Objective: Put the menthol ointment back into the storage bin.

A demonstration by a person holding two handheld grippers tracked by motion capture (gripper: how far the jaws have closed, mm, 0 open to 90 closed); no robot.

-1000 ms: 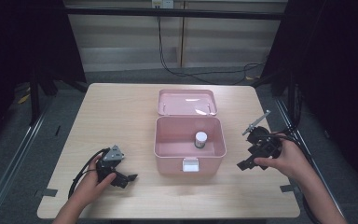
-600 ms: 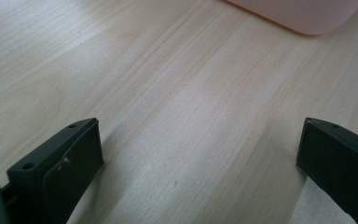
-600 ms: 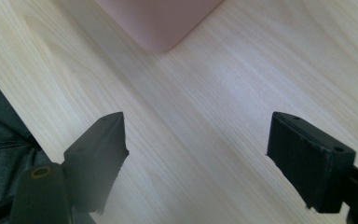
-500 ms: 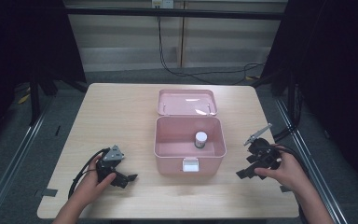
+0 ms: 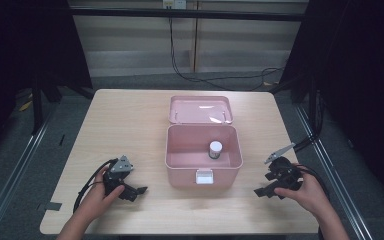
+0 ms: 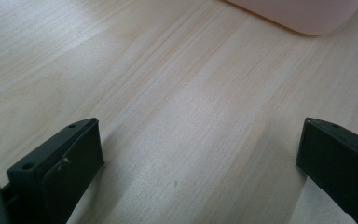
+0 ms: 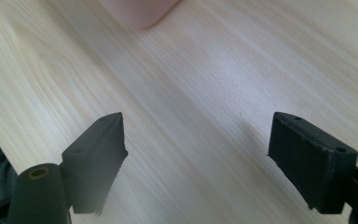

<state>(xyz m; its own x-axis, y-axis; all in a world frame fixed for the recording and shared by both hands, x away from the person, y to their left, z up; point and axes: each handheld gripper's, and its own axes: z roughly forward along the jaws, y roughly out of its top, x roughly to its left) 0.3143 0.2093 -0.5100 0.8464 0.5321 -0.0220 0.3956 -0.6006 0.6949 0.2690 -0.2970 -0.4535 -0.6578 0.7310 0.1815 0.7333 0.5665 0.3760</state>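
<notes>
Left gripper (image 5: pixel 132 192): resting low on the tabletop (image 5: pixel 130 125) near its front left, jaws standing wide apart and gripping nothing.
Right gripper (image 5: pixel 266 190): sitting near the front right edge, jaws likewise spread wide, nothing between them.
Pink box (image 5: pixel 203 150): sitting at the tabletop's centre between the two grippers, well apart from both, its lid (image 5: pixel 200 109) lying open toward the far side.
Small jar (image 5: pixel 215 149): standing upright inside the box, white cap showing, near the right wall.

Your right gripper (image 5: pixel 266 190) slides back toward 6 o'clock, now sitting lower near the table (image 5: pixel 130 115) edge, farther from the pink box (image 5: pixel 180 150).
</notes>
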